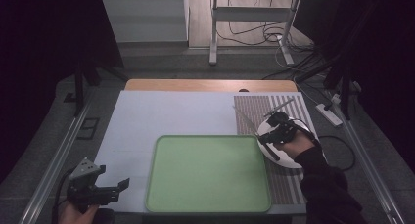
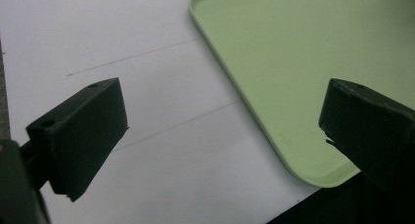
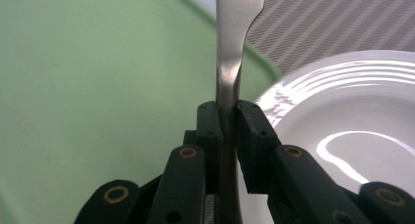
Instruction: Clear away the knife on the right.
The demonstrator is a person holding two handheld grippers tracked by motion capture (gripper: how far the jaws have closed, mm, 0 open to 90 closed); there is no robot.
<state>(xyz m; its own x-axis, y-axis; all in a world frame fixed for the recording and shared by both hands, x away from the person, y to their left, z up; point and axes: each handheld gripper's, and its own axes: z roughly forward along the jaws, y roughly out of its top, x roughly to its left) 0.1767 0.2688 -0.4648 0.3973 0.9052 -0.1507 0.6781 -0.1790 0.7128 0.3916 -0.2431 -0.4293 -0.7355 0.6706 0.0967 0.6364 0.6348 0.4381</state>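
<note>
A pale green rectangular plastic tray lies near the middle of the worktop, whose cover is plain pale grey-white, with a light wooden edge at the far side. On the right lies a mat striped in fine brown and grey lines. A glossy white round plate with raised concentric rings rests on it. The slim metal utensil is shiny silver-grey. Both the left hand-held gripper and the right hand-held gripper are matt black; the right one shows brass-coloured rivets.
</note>
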